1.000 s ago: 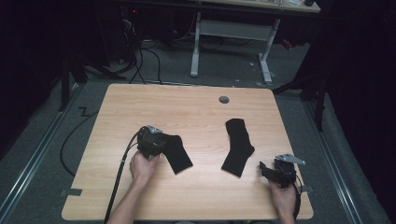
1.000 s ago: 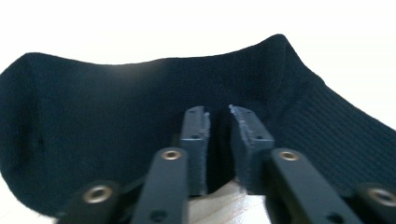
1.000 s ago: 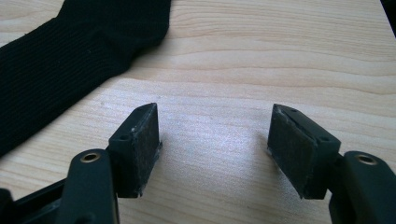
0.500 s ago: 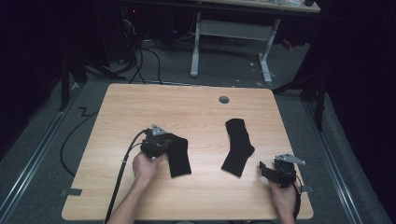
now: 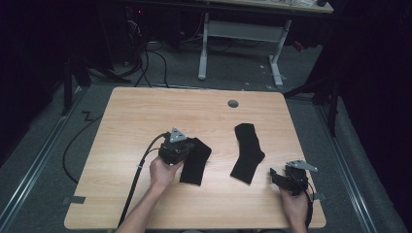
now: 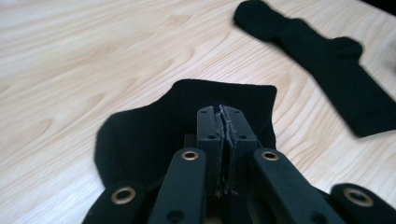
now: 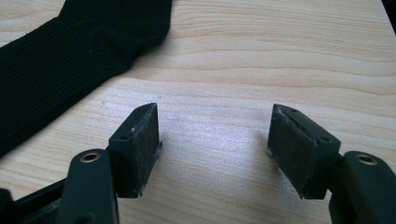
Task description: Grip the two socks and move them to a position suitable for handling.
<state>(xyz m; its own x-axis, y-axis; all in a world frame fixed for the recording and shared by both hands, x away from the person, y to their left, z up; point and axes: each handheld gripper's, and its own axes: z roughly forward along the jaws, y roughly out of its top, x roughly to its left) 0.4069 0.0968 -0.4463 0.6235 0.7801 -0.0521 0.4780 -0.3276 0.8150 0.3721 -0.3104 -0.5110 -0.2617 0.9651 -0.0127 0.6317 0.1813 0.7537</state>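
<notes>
Socks are the work here: two black ones lie on the wooden table (image 5: 126, 121). The left sock (image 5: 195, 160) sits near the middle of the table's near half, and the left gripper (image 6: 223, 122) has its jaws pressed tight together on a fold of that sock's edge, the cloth bunched up around them. The right sock (image 5: 248, 151) lies flat and bent at the heel, well apart from the first and untouched. The right gripper (image 7: 215, 140) rests near the table's near right corner, jaws spread wide with bare wood between them, holding nothing; the right sock's end lies just beyond it. Judging by this, the job looks barely begun: one sock is gripped, but the pair has not been brought together, laid one on the other, or folded, and the right gripper has yet to take hold of anything.
</notes>
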